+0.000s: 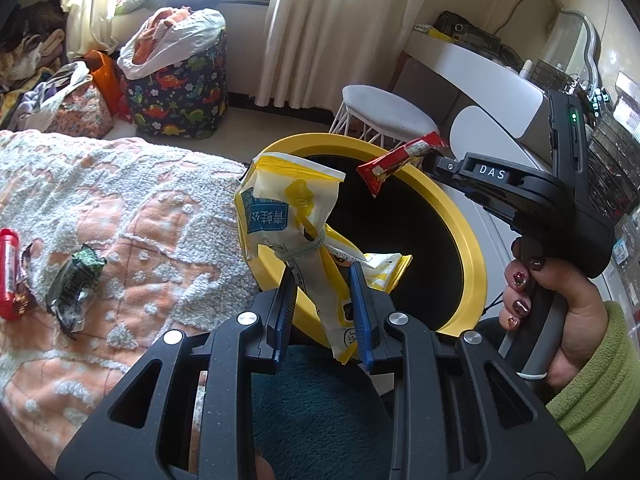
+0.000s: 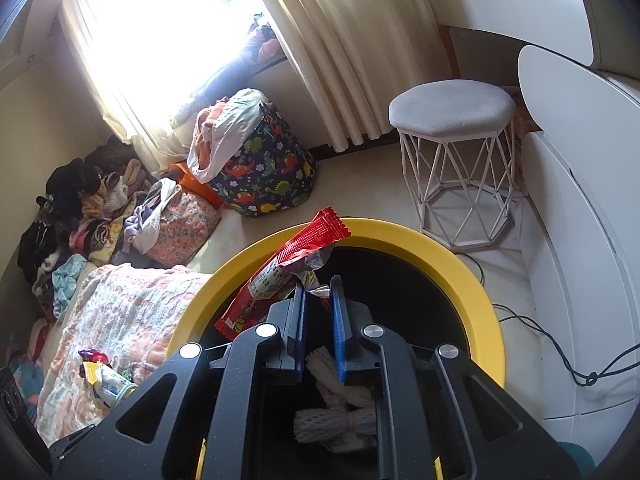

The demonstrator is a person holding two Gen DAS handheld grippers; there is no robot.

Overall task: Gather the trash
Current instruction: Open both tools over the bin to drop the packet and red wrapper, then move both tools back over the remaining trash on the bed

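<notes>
Yellow-rimmed trash bin (image 1: 476, 240) stands beside the bed, under both grippers. The left gripper (image 1: 322, 276) has its jaws clenched on a yellow-white snack bag (image 1: 288, 204); the right gripper (image 2: 318, 288) grips a red wrapper (image 2: 280, 268). A green wrapper (image 1: 74, 280) and red packet (image 1: 8, 272) lie on the peach bedspread (image 1: 140, 220). A white stool (image 2: 452, 112) and dinosaur-print hamper (image 2: 268, 176) stand beyond on the floor.

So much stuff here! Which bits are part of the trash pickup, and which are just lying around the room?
Part of the job:
- yellow bin
- yellow snack bag in the left claw
- red wrapper in the right claw
- green wrapper on the blanket

Just lying about:
- dinosaur bag
- white stool
- curtains
</notes>
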